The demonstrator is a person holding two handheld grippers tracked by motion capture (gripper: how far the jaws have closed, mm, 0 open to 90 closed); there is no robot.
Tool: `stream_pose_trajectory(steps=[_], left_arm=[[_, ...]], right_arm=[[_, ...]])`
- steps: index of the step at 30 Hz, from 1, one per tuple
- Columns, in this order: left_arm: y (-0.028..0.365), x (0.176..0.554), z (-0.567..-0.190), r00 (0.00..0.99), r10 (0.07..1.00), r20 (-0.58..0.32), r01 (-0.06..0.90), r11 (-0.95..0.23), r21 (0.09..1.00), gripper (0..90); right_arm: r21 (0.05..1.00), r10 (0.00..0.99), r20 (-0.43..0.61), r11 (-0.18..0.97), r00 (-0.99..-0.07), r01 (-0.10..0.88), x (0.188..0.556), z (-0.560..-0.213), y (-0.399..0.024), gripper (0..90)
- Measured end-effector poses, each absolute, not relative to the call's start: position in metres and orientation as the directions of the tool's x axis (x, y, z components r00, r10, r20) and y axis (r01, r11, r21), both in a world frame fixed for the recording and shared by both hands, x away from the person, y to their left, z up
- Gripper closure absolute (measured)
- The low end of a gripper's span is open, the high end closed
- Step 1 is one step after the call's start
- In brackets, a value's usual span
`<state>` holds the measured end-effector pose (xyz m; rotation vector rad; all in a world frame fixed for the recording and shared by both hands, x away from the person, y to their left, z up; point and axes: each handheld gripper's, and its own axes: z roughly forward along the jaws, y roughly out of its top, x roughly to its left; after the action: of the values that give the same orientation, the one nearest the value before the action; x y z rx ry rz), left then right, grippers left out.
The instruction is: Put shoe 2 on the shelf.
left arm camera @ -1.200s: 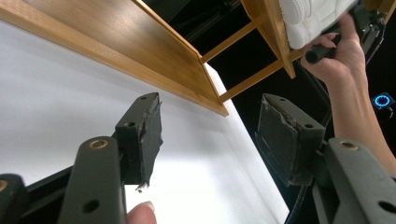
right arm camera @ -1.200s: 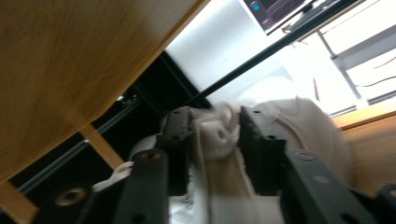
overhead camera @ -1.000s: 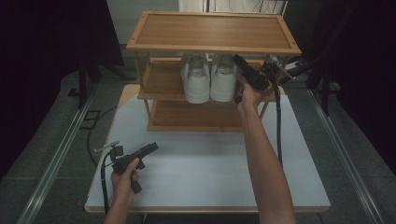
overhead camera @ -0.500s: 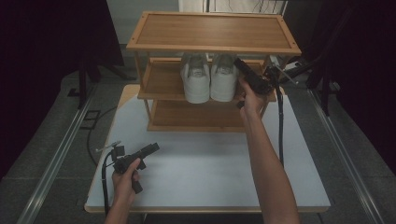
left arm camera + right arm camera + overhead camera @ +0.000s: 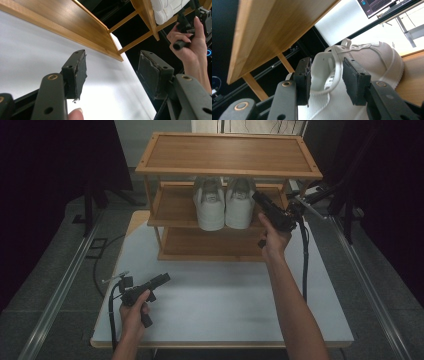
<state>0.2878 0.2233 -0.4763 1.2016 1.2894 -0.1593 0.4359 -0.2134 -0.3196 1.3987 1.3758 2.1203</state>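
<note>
A pair of white sneakers [image 5: 224, 204] is seen side by side on the middle tier of the wooden shoe rack [image 5: 227, 154], which stands at the far end of the white table [image 5: 225, 300]. The right gripper [image 5: 261, 201] is held beside the right-hand sneaker [image 5: 352, 75]; its jaws have just been opening and now stand apart, nothing pinched. A release or re-grip seems in hand; a clean withdrawal or fresh bite is called for next. The left gripper [image 5: 159, 280] is rested low over the table, jaws apart and empty.

White sneakers [image 5: 224, 202] paired on middle shelf
</note>
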Motion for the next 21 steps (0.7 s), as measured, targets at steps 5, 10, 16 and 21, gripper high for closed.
stream_pose_trajectory(steps=[5,10,16,21], left_arm=[[0.223,0.288,-0.476,0.353,0.503,-0.789,0.680,0.441,0.586,39.5],[0.223,0.288,-0.476,0.352,0.507,-0.787,0.678,0.441,0.588,39.5],[0.222,0.287,-0.475,0.359,0.509,-0.783,0.675,0.437,0.594,39.6],[0.223,0.286,-0.474,0.359,0.510,-0.782,0.675,0.437,0.595,39.6]], right_arm=[[0.819,0.644,0.566,-0.510,-0.515,0.263,0.419,-0.320,-0.220,58.0],[0.832,0.648,0.547,-0.488,-0.529,0.262,0.397,-0.325,-0.229,57.8],[0.852,0.653,0.517,-0.456,-0.553,0.259,0.372,-0.339,-0.237,57.8],[0.861,0.657,0.502,-0.438,-0.562,0.257,0.353,-0.353,-0.244,57.8]])
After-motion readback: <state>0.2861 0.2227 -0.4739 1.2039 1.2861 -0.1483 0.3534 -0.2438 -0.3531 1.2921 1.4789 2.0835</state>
